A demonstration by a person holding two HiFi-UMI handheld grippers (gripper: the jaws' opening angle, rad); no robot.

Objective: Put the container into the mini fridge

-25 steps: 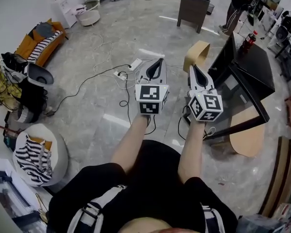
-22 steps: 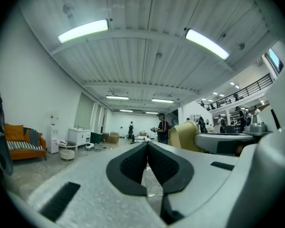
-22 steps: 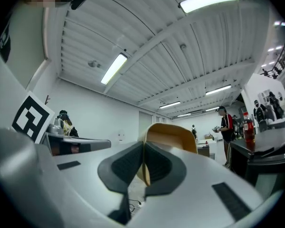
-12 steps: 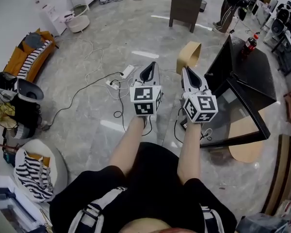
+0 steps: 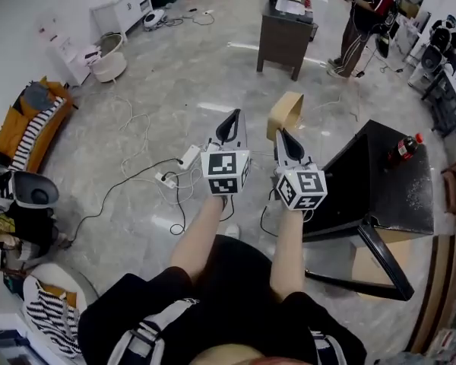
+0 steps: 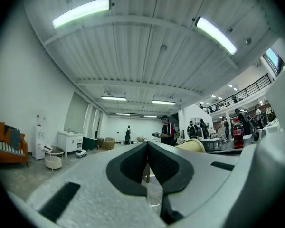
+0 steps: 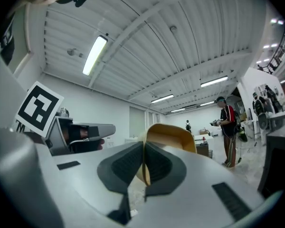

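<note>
The right claw point(image 5: 280, 133) is pinched shut on the thin wall of the tan container point(image 5: 286, 110). It holds the container in the air above the floor point(image 5: 159, 97), near the black mini fridge point(image 5: 380, 181), whose door is open. The left claw point(image 5: 231, 117) is closed with nothing between its pads, just beside the right one and apart from the container.

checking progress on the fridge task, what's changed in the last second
The head view swung: the mini fridge now sits lower in frame. Nothing taken or let go. The right claw stays shut on the tan container, the left claw shut and empty, the fridge door open.
</note>
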